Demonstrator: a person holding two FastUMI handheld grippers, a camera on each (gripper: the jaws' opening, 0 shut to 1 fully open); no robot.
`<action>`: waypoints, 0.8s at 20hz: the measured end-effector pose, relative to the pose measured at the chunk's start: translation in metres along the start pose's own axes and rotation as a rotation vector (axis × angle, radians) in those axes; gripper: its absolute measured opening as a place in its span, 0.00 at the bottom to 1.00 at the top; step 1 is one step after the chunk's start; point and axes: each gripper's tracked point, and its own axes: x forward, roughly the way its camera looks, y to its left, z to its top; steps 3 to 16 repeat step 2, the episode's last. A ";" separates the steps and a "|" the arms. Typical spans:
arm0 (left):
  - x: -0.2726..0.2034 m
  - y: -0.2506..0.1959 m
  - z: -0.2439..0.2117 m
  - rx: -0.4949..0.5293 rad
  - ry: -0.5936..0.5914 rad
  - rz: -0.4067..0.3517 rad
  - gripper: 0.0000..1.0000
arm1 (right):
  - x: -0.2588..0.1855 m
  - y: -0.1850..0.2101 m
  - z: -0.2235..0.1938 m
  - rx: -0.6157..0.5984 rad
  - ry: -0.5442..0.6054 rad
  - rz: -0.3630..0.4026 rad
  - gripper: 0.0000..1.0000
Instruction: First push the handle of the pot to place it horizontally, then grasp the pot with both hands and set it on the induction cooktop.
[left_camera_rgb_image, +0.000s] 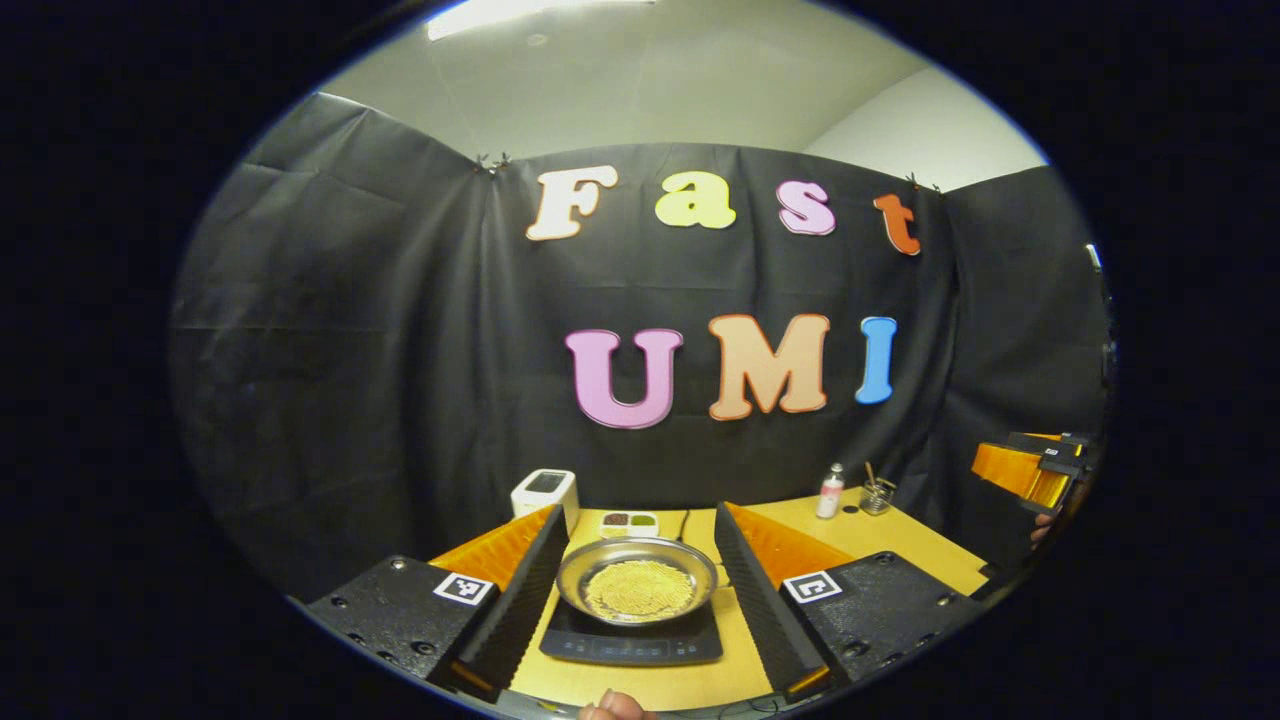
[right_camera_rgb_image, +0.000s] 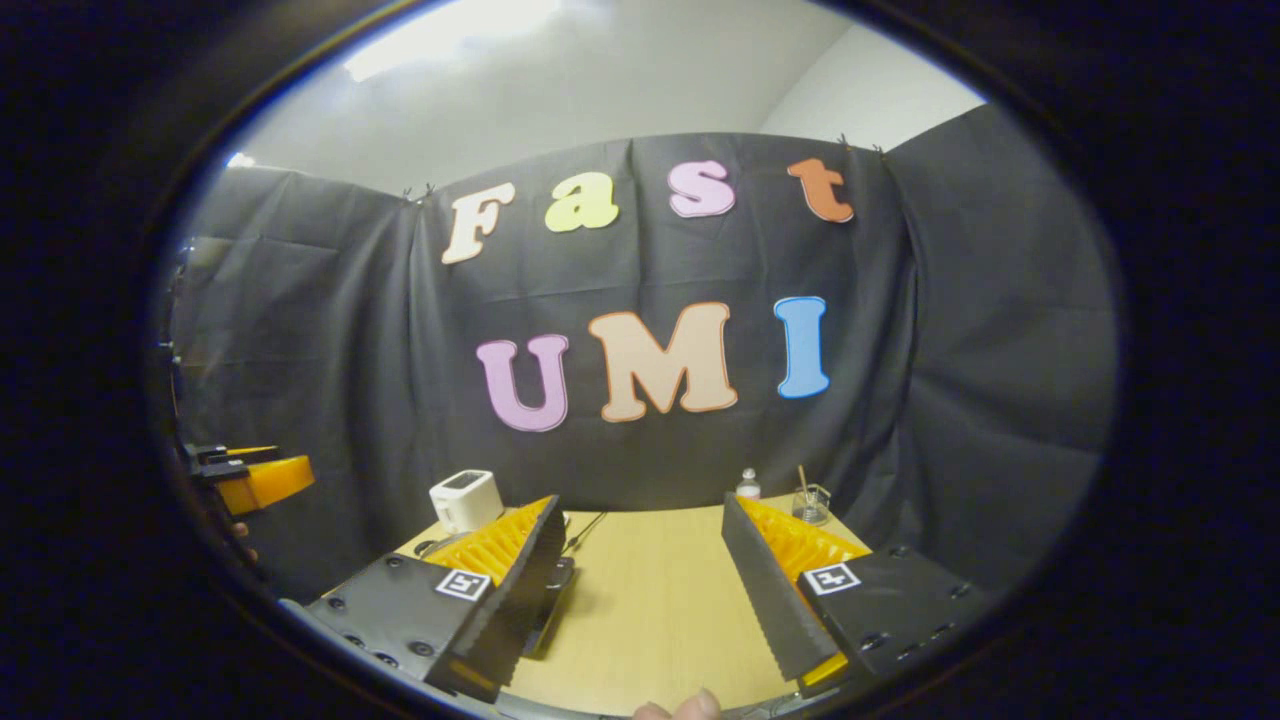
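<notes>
pot (left_camera_rgb_image: 637, 580) sits on cooktop (left_camera_rgb_image: 632, 642) between the gaping left tongs (left_camera_rgb_image: 640, 590); right tongs (right_camera_rgb_image: 640, 590) gape too.

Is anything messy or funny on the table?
Nothing looks spilled or broken. The pot sits flat on the cooktop, with its yellow grains all inside. The white box, the bottle and the glass jar stand upright at the back.

Pot (left_camera_rgb_image: 637, 578) on cooktop (left_camera_rgb_image: 632, 644); dish (left_camera_rgb_image: 628, 522) behind, perhaps touching.
</notes>
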 end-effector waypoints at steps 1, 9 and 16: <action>-0.005 -0.004 0.008 -0.002 -0.014 -0.010 0.88 | 0.001 0.005 0.003 0.010 -0.002 0.013 0.92; -0.006 -0.005 0.006 0.002 -0.018 -0.011 0.88 | 0.000 0.009 0.004 0.012 -0.001 0.024 0.92; -0.006 -0.005 0.006 0.002 -0.018 -0.011 0.88 | 0.000 0.009 0.004 0.012 -0.001 0.024 0.92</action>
